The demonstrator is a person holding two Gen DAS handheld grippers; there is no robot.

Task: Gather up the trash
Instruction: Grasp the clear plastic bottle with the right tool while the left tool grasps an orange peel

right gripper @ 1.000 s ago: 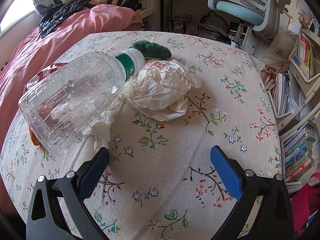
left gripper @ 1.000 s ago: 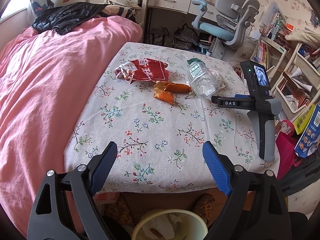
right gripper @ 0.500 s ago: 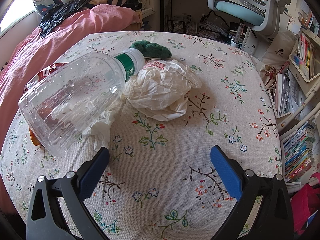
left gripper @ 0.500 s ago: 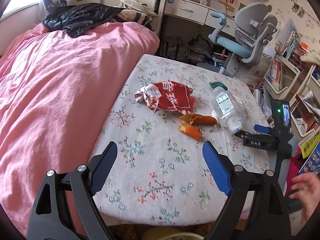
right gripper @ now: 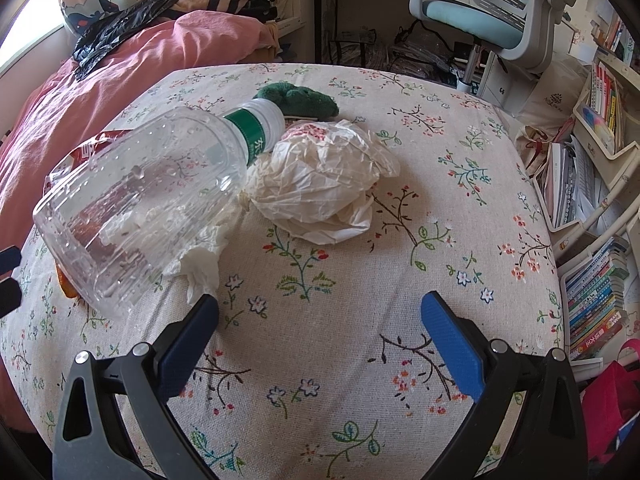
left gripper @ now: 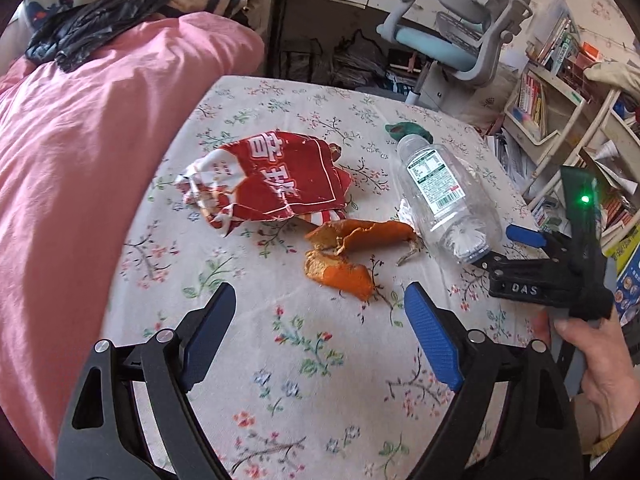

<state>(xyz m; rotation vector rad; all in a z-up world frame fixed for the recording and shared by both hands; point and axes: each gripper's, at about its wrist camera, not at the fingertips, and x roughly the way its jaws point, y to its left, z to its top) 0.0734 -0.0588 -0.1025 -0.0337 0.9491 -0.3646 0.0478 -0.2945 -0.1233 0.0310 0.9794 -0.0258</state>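
On the flowered tablecloth (left gripper: 304, 364) lie a torn red snack bag (left gripper: 276, 176), curled orange peel (left gripper: 340, 252) and an empty clear bottle (left gripper: 444, 196) on its side. My left gripper (left gripper: 320, 300) hovers open and empty just short of the peel. In the right wrist view the bottle (right gripper: 148, 200) lies left of a crumpled white plastic bag (right gripper: 324, 184), with a tissue (right gripper: 200, 260) under its base and a green cloth (right gripper: 300, 100) behind its neck. My right gripper (right gripper: 320, 308) stands open and empty in front of them; it also shows beside the bottle's base as the right gripper (left gripper: 504, 248).
A pink quilt (left gripper: 80, 160) borders the table's left side. A grey and blue office chair (left gripper: 460, 40) stands behind the table. Bookshelves (right gripper: 600, 300) crowd its right edge, with a red bag (right gripper: 608, 400) below. A person's hand (left gripper: 592, 356) holds the right gripper's handle.
My left gripper has moved forward over the table and come closer to the peel and the snack bag; the bin under the table's front edge has dropped out of view. The right gripper has stayed still.
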